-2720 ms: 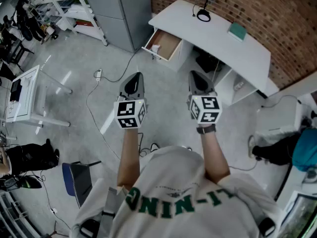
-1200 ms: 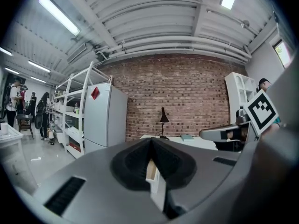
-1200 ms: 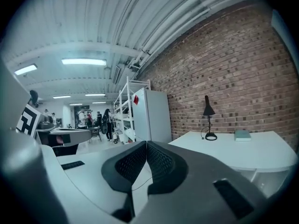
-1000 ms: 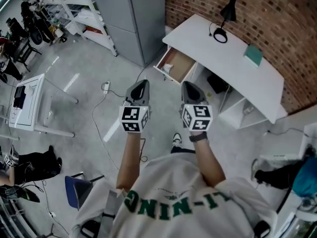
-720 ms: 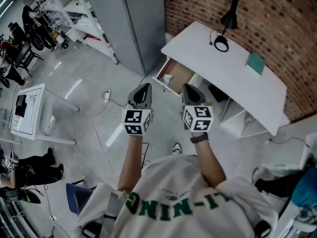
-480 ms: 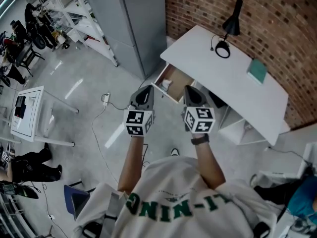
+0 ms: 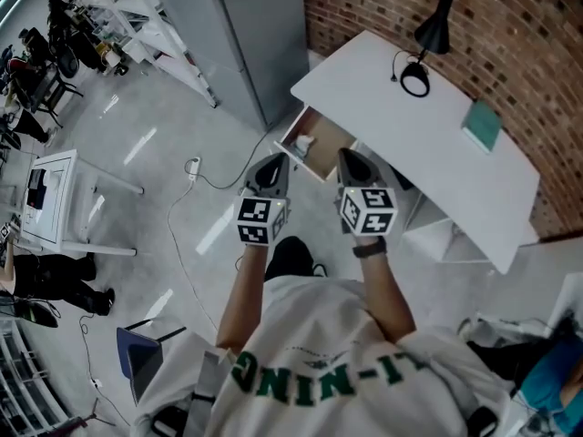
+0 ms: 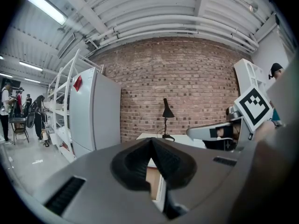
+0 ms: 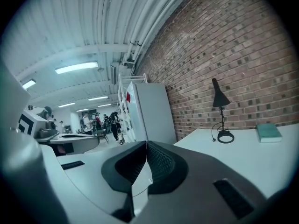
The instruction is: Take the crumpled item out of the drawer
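Observation:
The white desk (image 7: 428, 135) stands against the brick wall, and its wooden drawer (image 7: 321, 153) is pulled open on the left end. A small white crumpled item (image 7: 303, 143) lies in the drawer's near-left part. Both grippers are held side by side in the air just short of the drawer. My left gripper (image 7: 273, 162) is shut and holds nothing, and its tip (image 8: 151, 141) points at the drawer front (image 8: 152, 181). My right gripper (image 7: 352, 157) is also shut and holds nothing, its tip (image 9: 145, 146) pointing along the desk top (image 9: 233, 157).
A black lamp (image 7: 426, 36) and a teal book (image 7: 481, 124) sit on the desk. A tall grey cabinet (image 7: 246, 35) stands left of the desk. A cable with a power strip (image 7: 192, 165) runs over the floor. A small white table (image 7: 55, 198) is at the far left.
The person has walked toward the desk, so the open drawer now lies right ahead of the gripper tips. Both grippers stayed shut and level.

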A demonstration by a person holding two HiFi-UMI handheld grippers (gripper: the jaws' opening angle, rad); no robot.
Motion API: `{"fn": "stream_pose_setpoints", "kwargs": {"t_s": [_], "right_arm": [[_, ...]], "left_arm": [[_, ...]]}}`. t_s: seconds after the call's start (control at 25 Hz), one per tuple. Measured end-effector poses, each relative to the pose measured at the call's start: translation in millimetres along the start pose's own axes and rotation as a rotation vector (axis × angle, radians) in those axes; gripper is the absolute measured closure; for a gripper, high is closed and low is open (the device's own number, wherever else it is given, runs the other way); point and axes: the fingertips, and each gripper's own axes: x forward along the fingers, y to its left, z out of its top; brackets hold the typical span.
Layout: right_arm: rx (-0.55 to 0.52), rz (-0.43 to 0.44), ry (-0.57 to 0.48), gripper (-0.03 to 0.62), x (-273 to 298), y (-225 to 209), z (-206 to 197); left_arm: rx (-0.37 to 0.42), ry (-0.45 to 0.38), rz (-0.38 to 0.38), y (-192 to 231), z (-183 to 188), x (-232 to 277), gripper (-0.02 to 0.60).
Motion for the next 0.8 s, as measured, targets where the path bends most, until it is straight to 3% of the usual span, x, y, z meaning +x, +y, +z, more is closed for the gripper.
{"fn": "stream_pose_setpoints", "kwargs": {"t_s": [0.32,0.8], "right_arm": [[-0.007,0.044,0.030,0.588,32.3,-2.0,-8.3],[0.044,-0.006,0.112,0.588,91.1,-44.2,-34.3]], "left_arm": [[-0.011,0.035,-0.006,14.2,-14.9,31.7,0.581],[-0.004,0.130,-0.090,34.9,-52.2,112.1,0.581]]}}
